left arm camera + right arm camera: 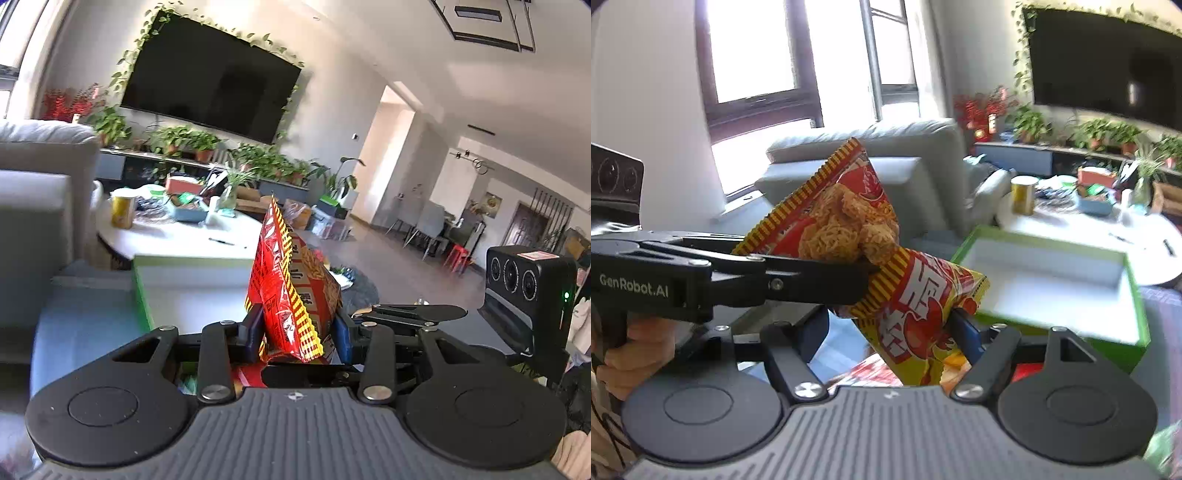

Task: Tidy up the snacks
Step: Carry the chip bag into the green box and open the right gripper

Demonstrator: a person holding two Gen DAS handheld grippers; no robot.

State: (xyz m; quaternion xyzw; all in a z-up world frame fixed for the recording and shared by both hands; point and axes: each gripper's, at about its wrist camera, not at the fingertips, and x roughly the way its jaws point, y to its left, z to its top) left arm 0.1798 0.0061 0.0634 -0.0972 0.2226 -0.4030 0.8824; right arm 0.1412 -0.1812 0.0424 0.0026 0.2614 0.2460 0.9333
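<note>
A shallow green-rimmed box [1123,273] is sitting open just ahead of both grippers, its white inside showing bare across the part that is visible; in the left wrist view the same box [142,295] is lying to the left of the raised packet, with only its green edge and pale floor showing. Beyond it, on the white round table [1071,225], a yellow canister [1023,194] is standing upright and a small blue tray [1095,205] is holding a jumble too blurred to sort out. The left gripper [299,332] is clamping the lower part of a red snack packet with a yellow-and-black striped edge [291,280], its blue pads pressing on either side so that the packet is standing up between them, clear of the box. In the right wrist view that left gripper [866,273] is reaching in from the left, and the red snack packet [846,206] is rising above its tips, tilted. The right gripper [890,325] is standing partly open around a red-and-yellow snack packet [916,317]; the right-hand pad is touching the packet's edge, while the left-hand finger [812,332] is standing apart from it, so I cannot tell whether it is truly gripping. The two packets are touching in the air, in front of the grey sofa [886,162]. A hand [631,354] is holding the left gripper's handle at the lower left.
</note>
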